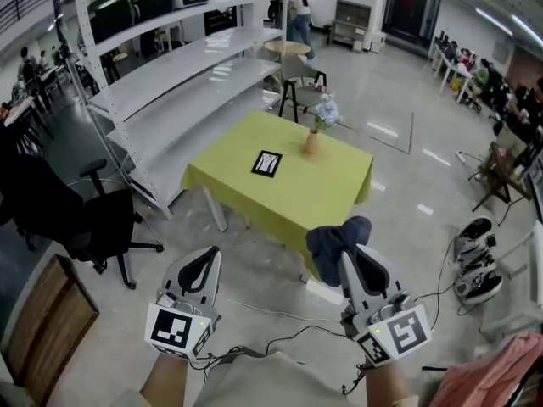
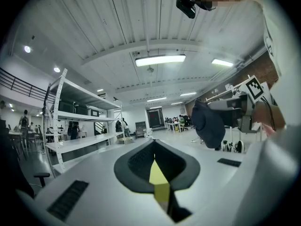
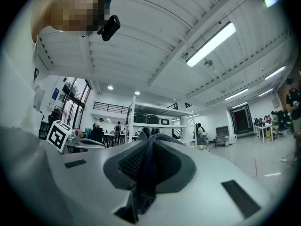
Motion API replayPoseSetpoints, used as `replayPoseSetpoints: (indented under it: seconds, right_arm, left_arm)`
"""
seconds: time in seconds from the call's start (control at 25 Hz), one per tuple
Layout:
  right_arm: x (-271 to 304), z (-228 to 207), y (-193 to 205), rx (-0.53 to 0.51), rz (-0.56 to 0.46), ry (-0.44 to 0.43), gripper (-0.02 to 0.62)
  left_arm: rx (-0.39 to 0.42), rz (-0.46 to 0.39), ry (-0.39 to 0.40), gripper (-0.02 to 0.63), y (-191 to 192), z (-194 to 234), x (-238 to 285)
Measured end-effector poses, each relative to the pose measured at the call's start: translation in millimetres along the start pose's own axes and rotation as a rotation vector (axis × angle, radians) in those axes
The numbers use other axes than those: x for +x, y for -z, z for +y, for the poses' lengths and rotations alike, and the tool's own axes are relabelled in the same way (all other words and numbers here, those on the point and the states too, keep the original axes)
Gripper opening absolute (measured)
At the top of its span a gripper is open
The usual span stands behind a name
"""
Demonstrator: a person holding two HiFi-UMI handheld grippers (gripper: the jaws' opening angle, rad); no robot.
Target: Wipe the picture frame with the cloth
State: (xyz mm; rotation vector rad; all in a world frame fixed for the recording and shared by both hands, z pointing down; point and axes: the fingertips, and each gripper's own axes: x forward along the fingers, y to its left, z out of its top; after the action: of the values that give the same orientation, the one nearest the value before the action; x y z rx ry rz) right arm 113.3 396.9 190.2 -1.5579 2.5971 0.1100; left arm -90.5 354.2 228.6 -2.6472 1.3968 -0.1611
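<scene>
The picture frame [image 1: 266,163] lies flat on the yellow-green table [image 1: 246,202], well ahead of both grippers. My right gripper [image 1: 352,246] hangs in the air short of the table's near corner, shut on a dark blue cloth [image 1: 335,237] that bunches out past its tips. In the right gripper view, the cloth [image 3: 146,173] runs down the seam between the closed pads of that gripper [image 3: 149,145]. My left gripper [image 1: 206,257] is held low at the left, shut with nothing in it. From the left gripper view, its jaws [image 2: 154,147] meet, and the cloth [image 2: 209,124] shows at the right.
A small vase with flowers [image 1: 312,141] stands on the table beside the frame. White shelving [image 1: 170,83] runs along the left, a black office chair [image 1: 59,210] stands at near left. Cables [image 1: 280,342] lie on the floor below the grippers. Equipment [image 1: 475,261] sits on the floor at right.
</scene>
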Motion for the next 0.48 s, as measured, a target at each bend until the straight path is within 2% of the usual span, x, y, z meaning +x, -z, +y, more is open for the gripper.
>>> replayPoseSetpoints:
  seconds: [0.32, 0.48]
  right_arm:
    - [-5, -8, 9, 0.018, 0.004, -0.037, 0.046]
    - [-1, -10, 19, 0.024, 0.002, -0.056, 0.046]
  left_arm:
    - [-0.008, 0.003, -0.029, 0.008, 2, -14, -4]
    - [-0.032, -0.035, -0.045, 0.008, 4, -12, -6]
